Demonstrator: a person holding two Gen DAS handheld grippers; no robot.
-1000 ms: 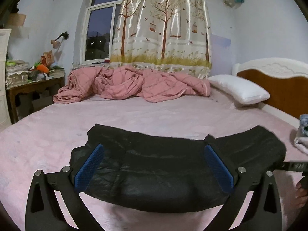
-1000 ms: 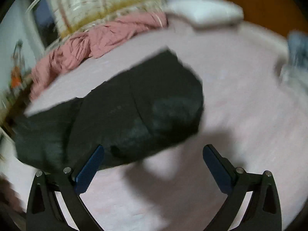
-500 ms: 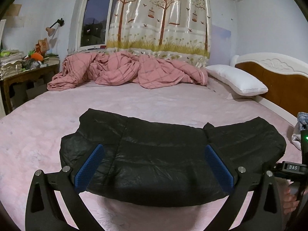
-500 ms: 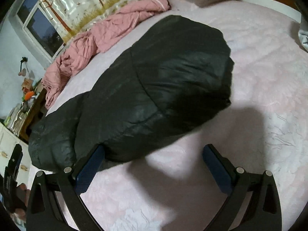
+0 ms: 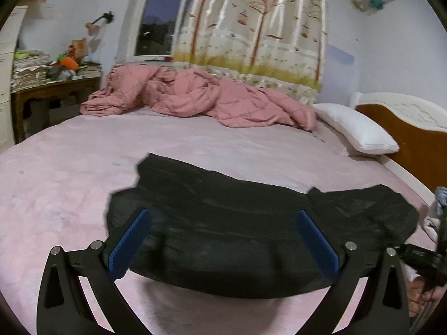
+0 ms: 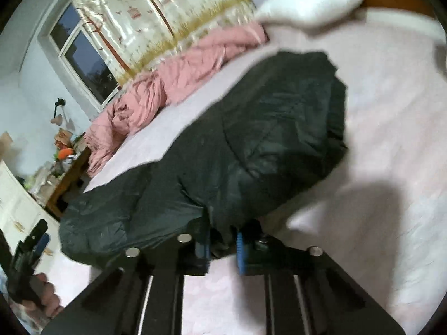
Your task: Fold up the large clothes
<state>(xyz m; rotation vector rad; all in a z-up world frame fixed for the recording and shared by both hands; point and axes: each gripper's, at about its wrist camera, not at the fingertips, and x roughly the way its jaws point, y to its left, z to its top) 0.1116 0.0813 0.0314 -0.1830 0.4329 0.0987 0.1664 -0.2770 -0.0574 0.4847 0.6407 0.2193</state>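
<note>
The left tool stands wide, its blue pads apart over the near edge of the puffy black quilted jacket, which lies flat on the pale pink bed straight ahead of it. The right tool is closing, a fold of the jacket's near hem pinched between its narrow pads

Beyond the blue-padded left claw, a black jacket is seen on the pale pink bed; farther, a salmon-pink checked quilt.
</note>
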